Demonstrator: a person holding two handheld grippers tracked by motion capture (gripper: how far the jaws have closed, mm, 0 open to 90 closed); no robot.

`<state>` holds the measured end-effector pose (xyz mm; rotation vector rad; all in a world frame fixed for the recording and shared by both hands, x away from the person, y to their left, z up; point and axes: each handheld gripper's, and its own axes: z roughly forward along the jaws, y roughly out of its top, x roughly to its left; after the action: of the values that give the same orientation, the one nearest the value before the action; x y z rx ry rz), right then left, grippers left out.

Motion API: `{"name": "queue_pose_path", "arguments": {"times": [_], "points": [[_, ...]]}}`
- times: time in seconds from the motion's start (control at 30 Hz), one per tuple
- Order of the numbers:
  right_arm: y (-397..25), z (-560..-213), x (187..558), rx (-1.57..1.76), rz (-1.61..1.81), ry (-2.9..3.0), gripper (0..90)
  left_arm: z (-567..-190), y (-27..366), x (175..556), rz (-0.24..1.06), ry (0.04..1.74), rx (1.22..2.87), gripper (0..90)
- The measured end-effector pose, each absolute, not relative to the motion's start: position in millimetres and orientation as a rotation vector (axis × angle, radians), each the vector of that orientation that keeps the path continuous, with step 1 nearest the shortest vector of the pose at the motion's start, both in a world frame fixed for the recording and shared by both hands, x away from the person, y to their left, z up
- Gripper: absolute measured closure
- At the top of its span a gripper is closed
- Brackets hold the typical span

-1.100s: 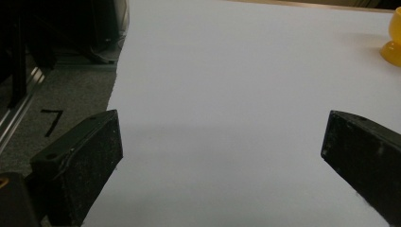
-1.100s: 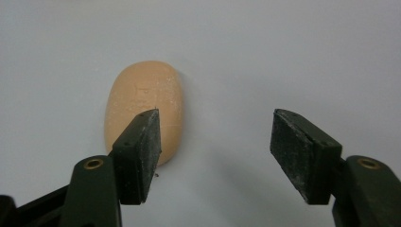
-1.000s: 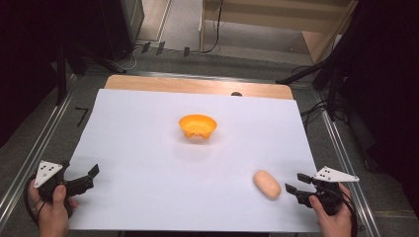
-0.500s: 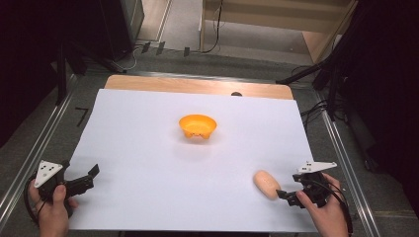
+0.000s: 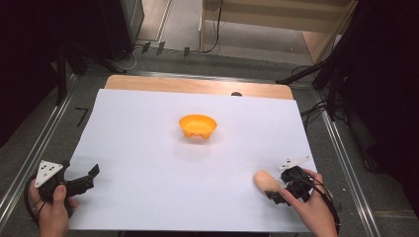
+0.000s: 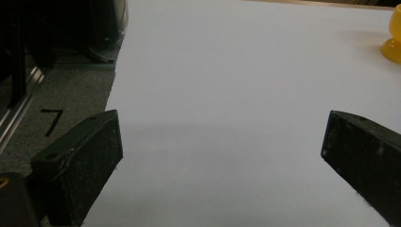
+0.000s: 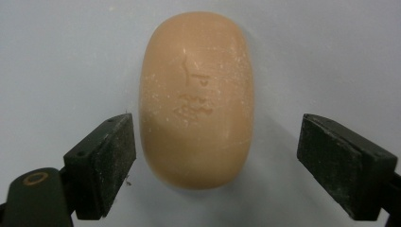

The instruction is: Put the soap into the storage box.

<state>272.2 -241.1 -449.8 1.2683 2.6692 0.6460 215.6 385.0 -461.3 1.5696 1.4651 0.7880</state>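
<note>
Evidently the step in hand is a grasp of the soap (image 7: 196, 97), judged from the right gripper (image 7: 215, 165) standing spread around its near end. To do it well, the jaws should be carried a little farther along the bar so that the pads bear on its broad middle and not on the rounded end, where a smooth curved bar would likely squirt out; the gripper should then be centred, since its left-hand jaw in the right gripper view stands just beside the bar while the other stands well apart, and an uneven closure would likely push the bar sideways across the sheet (image 5: 148, 148). Closure should be slow and square to the long sides. The soap lies flat on the sheet at the near right of the table, lengthwise between the jaws, stamped face up, untouched so far as can be seen. In the high view the right gripper (image 5: 276, 193) sits just right of the soap (image 5: 266, 180). The bowl (image 5: 197, 125) stands far of centre, well apart from both. The left gripper (image 6: 222, 156) is spread over bare sheet at the near left, holding nothing.
</note>
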Motion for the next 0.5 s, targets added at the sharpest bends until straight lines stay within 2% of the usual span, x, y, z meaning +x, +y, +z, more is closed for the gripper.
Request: {"name": "queue_pose_path", "arguments": {"times": [0.2,0.23,0.37,0.43,0.5], "points": [[-229,-455,276,1.252,0.559,2.687,14.6,-461,385,216,0.787,1.47,1.577,0.5],[-226,-457,277,1.239,0.535,2.697,18.5,-461,385,216,0.785,1.469,1.576,0.5],[-223,-459,278,1.226,0.531,2.701,22.3,-461,385,216,0.782,1.466,1.579,0.5],[-222,-457,278,1.229,0.516,2.706,30.2,-461,385,216,0.78,1.463,1.579,0.5],[-221,-457,279,1.24,0.5,2.706,31.0,-461,385,216,0.778,1.463,1.579,0.5]]}}
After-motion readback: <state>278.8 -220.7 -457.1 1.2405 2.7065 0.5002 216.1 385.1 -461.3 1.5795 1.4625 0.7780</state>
